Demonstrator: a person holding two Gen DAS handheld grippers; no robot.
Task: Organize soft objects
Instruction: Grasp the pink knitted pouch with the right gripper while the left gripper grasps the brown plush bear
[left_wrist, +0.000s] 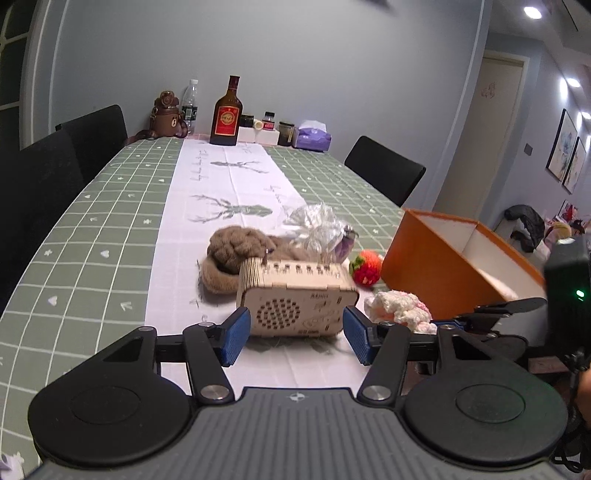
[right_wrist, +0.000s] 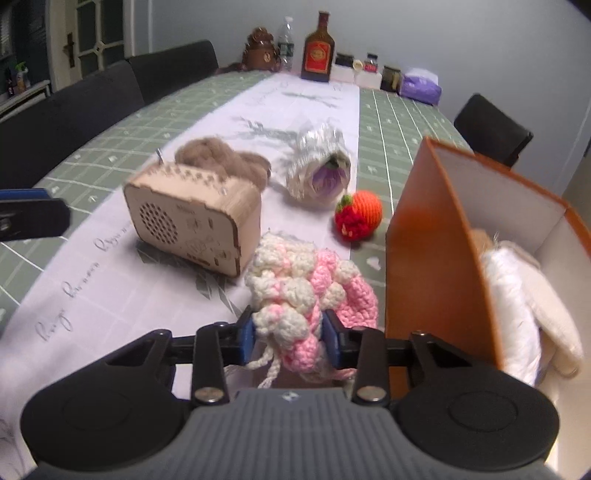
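My right gripper (right_wrist: 290, 338) is shut on a pink and white crocheted pouch (right_wrist: 306, 291), just left of the orange box (right_wrist: 417, 236); the pouch also shows in the left wrist view (left_wrist: 400, 308). The box (left_wrist: 439, 273) holds white and cream soft items (right_wrist: 517, 306). A crocheted red-orange strawberry (right_wrist: 358, 216) lies on the table, also in the left wrist view (left_wrist: 365, 267). A brown knitted item (left_wrist: 236, 254) lies behind a wooden radio box (left_wrist: 299, 295). My left gripper (left_wrist: 295, 332) is open and empty, just in front of the radio.
A clear plastic-wrapped purple item (right_wrist: 321, 170) lies behind the strawberry. Bottles, jars, a bear flask (left_wrist: 166, 114) and a purple tissue pack (left_wrist: 314, 136) line the table's far end. Black chairs (left_wrist: 384, 170) stand on both sides. The left gripper's finger (right_wrist: 33, 214) shows at left.
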